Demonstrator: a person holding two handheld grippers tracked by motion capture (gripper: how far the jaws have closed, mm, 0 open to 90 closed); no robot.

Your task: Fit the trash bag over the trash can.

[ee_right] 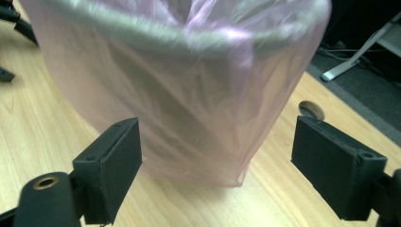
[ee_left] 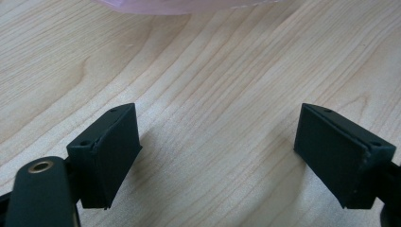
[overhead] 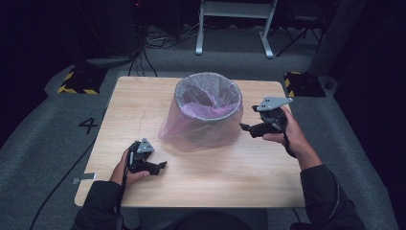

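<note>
We hold one set of tongs in each hand above a light wooden tabletop (overhead: 215,182).

1. Near left: the left tongs (overhead: 162,166) sit low over the near-left part of the tabletop, pointing right across the boards. In the left gripper view the left tongs (ee_left: 217,156) stand wide apart, with bare wood grain between the two black pads and nothing gripped. A pale pink edge of the bag shows at the far edge of that view, well apart from the pads.

2. Right, mid-depth: the right tongs (overhead: 244,127) are raised at the right side of the tabletop and point left toward the bin. In the right gripper view the right tongs (ee_right: 215,165) are also wide, with no object pressed between the pads. The lower part of the bag lies beyond the gap between the pads; we cannot tell from that view whether the pads touch the film.

3. Centre, farther: the waste bin (overhead: 208,88) stands upright near the middle of the tabletop, slightly toward the far side. A translucent pink bag (overhead: 196,129) lines it, folds over the grey rim, and hangs loosely down the outside to the tabletop, flaring out at the near left. The right tongs are just beside the bin's right wall; the left tongs are near its near-left skirt but apart from it.

4. Far: grey floor (overhead: 48,120) surrounds the tabletop, with a white frame (overhead: 234,28) standing beyond.
</note>
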